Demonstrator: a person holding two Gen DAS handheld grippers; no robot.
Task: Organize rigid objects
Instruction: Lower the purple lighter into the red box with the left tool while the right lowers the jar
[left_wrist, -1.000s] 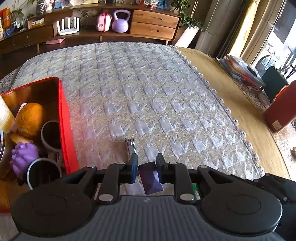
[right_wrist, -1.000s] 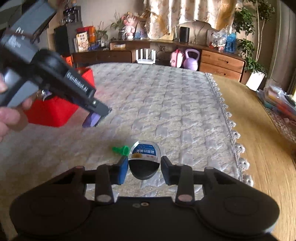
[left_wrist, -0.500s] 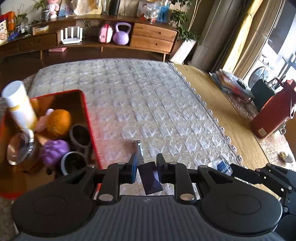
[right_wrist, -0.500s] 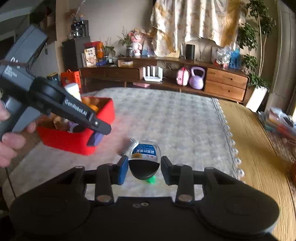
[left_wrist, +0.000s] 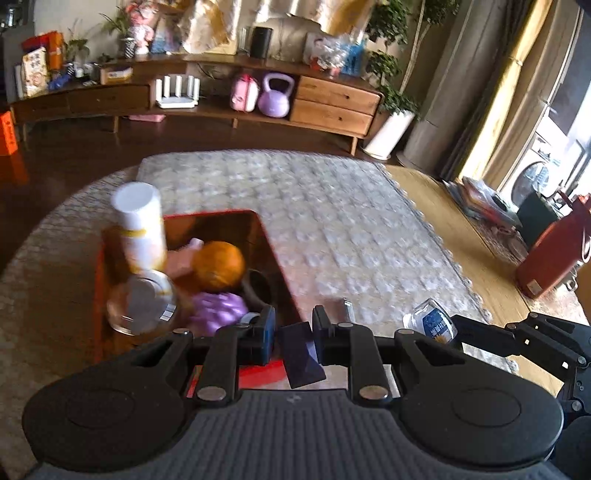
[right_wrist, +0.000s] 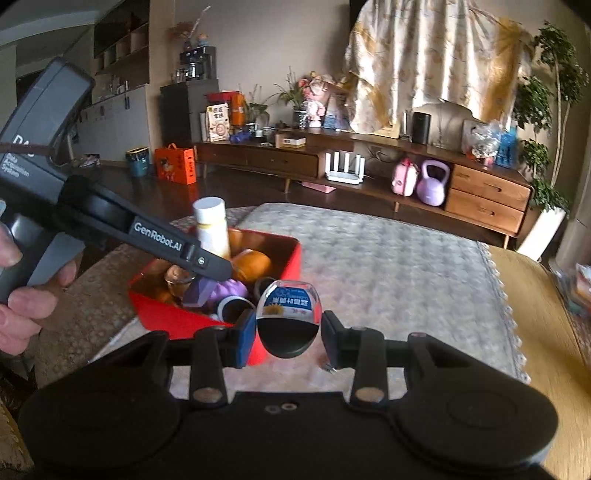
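Note:
My left gripper (left_wrist: 293, 334) is shut on a small purple block (left_wrist: 301, 354) and holds it over the near right corner of the red box (left_wrist: 280, 266). The same block (right_wrist: 199, 291) shows over the box (right_wrist: 166, 317) in the right wrist view. The box holds a white and yellow bottle (left_wrist: 142, 225), an orange (left_wrist: 218, 265), a glass jar (left_wrist: 142, 306), a purple toy (left_wrist: 218, 308) and dark cups. My right gripper (right_wrist: 288, 330) is shut on a clear bottle with a black cap and blue label (right_wrist: 290, 314), held in the air beside the box.
The box stands on a quilted grey mat (left_wrist: 332, 221) over a wooden floor (left_wrist: 461, 236). A small metal clip (left_wrist: 347, 308) lies on the mat right of the box. A red container (left_wrist: 550, 254) stands at the right. A long wooden sideboard (right_wrist: 369, 162) runs along the back.
Both grippers have risen and moved toward the red box. The purple block now hangs over the box's corner. The bottle has lifted off the mat, away from the green piece.

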